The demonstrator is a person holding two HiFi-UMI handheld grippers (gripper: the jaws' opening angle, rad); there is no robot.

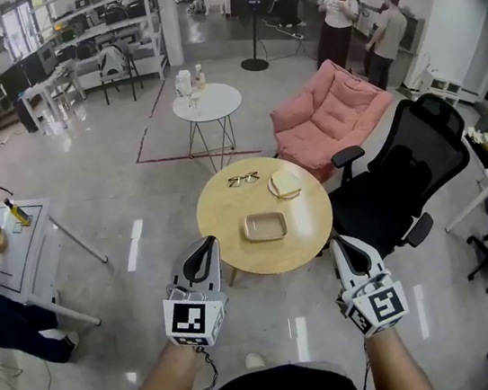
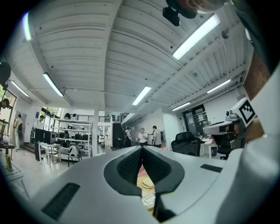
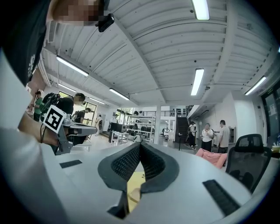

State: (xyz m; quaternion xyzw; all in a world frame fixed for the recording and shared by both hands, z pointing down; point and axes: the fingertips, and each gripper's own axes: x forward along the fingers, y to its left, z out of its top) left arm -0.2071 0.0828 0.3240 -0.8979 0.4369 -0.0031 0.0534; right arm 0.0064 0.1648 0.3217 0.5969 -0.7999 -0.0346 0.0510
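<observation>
- The rectangular tray (image 1: 265, 225) is a shallow tan one. It lies flat near the middle of the round wooden tabletop (image 1: 308, 225), a little toward the near edge, and neither gripper touches it.
- The left hand-held gripper (image 1: 206, 246) hovers at the near left rim of the tabletop and points toward the tray. Its own view shows the jaws pressed together at the tips with nothing between them — only a sliver of the yellow tabletop shows through the gap lower down.
- The right hand-held gripper (image 1: 340, 246) hangs just off the near right rim, a bit farther from the tray than the left one. Its jaws are likewise closed tip to tip and hold nothing.
- Eyeglasses (image 1: 243, 179) lie at the far side of the tabletop, well apart from the tray.
- A round pale dish (image 1: 284, 183) sits just to the right of the eyeglasses and beyond the tray.
- A black office chair (image 1: 412, 164) stands against the tabletop's right side.
- A pink sofa (image 1: 331, 108) lies beyond the tabletop — close behind the dish.
- A small white round table (image 1: 208, 106) stands farther back on the glossy floor, with a few small items on it.
- People stand at the far wall.
</observation>
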